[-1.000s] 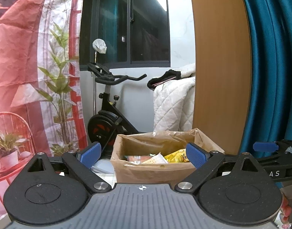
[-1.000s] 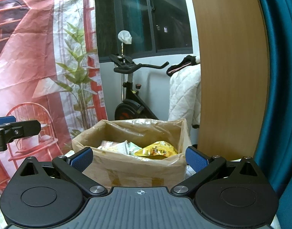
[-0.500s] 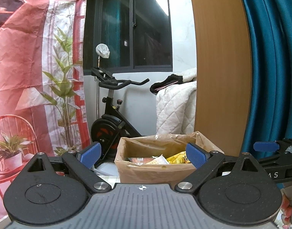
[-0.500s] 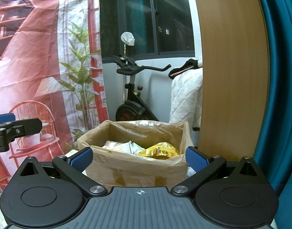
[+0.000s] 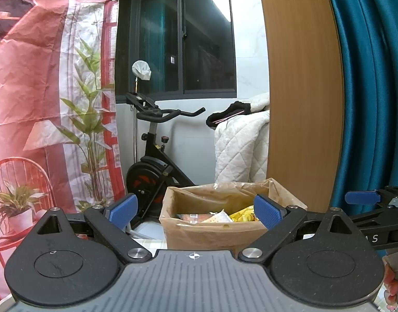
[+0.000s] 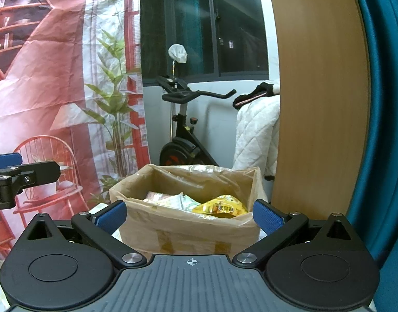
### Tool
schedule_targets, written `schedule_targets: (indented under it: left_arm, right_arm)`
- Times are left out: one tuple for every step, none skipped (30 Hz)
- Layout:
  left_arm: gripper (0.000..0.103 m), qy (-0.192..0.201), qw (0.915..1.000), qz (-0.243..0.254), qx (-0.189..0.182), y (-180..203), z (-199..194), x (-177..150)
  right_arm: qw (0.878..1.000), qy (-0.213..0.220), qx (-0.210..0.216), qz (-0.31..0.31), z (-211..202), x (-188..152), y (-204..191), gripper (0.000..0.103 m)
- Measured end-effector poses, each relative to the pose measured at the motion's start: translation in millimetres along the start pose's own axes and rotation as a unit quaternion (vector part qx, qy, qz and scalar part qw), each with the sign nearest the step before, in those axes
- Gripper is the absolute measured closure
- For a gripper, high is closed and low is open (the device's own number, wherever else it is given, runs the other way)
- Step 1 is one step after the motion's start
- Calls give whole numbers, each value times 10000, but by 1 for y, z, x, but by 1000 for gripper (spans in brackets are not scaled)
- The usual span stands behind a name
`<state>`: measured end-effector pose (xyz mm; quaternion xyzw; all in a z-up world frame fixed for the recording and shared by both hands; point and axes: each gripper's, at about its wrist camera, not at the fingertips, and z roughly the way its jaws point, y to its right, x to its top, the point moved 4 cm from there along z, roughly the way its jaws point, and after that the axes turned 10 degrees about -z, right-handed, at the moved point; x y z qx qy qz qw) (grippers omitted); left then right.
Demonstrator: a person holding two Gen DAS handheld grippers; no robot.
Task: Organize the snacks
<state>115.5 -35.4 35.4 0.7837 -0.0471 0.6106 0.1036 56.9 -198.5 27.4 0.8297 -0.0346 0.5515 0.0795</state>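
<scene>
A brown cardboard box (image 5: 214, 231) lined with clear plastic stands ahead of both grippers; it also shows in the right wrist view (image 6: 188, 231). Inside lie several snack packs, among them a yellow bag (image 6: 221, 208), a pale green-white pack (image 6: 178, 201) and a red pack (image 5: 192, 217). My left gripper (image 5: 195, 209) is open and empty, held back from the box. My right gripper (image 6: 189, 214) is open and empty, its fingers at either side of the box front, apart from it. The right gripper's finger shows at the left wrist view's right edge (image 5: 362, 197).
An exercise bike (image 5: 157, 166) stands behind the box under a dark window. A red printed backdrop (image 6: 50, 91) hangs at left. A wooden panel (image 5: 300, 91) and a teal curtain (image 5: 373, 91) rise at right. A white quilt (image 6: 256, 137) hangs behind the box.
Both views have tilted up slightly; the box sits lower and a little smaller in the frames. Both grippers stayed open and empty.
</scene>
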Motion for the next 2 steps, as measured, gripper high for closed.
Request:
schedule_targets:
  left_arm:
    - [5, 12, 10000, 3, 9, 0, 0, 0]
    - [5, 9, 10000, 0, 26, -1, 0, 0]
  right_arm:
    - [10000, 0, 5, -2, 0, 0, 0, 1]
    - [10000, 0, 3, 0, 0, 0, 0, 1]
